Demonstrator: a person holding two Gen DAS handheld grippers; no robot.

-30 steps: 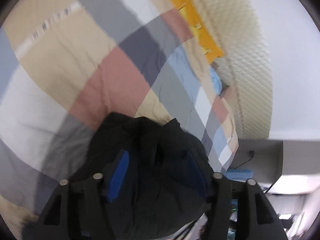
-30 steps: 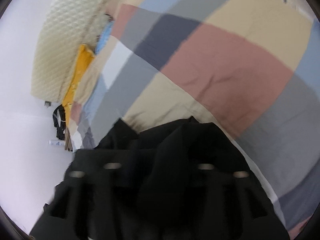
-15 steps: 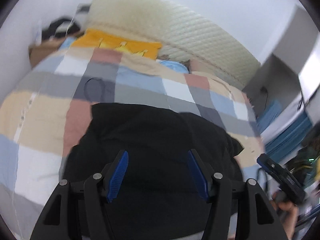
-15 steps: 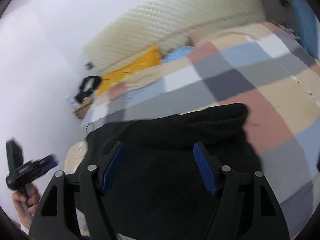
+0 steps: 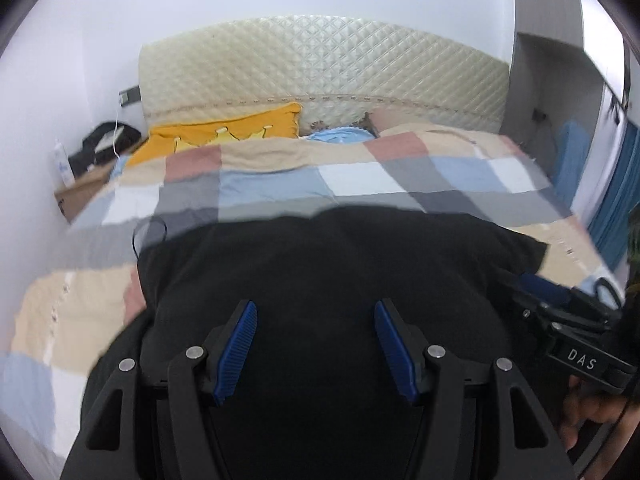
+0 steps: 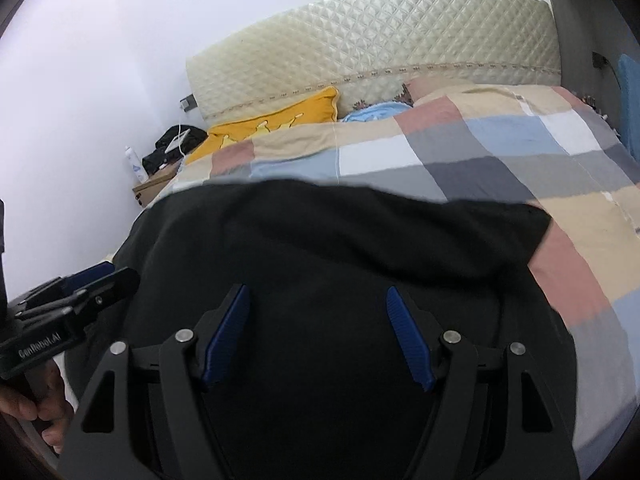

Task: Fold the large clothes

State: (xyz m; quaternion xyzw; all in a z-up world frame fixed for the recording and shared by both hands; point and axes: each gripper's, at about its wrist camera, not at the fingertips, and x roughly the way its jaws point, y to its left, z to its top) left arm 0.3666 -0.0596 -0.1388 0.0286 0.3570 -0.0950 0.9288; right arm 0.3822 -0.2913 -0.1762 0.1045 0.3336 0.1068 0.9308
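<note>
Both the left gripper (image 5: pixel 315 308) and right gripper (image 6: pixel 318 294) hovered open, grasping nothing, above the black garment (image 5: pixel 320 256) on the checked quilt (image 5: pixel 360 176).

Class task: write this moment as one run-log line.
left gripper: open, empty | right gripper: open, empty | black garment: spread on checked quilt
</note>
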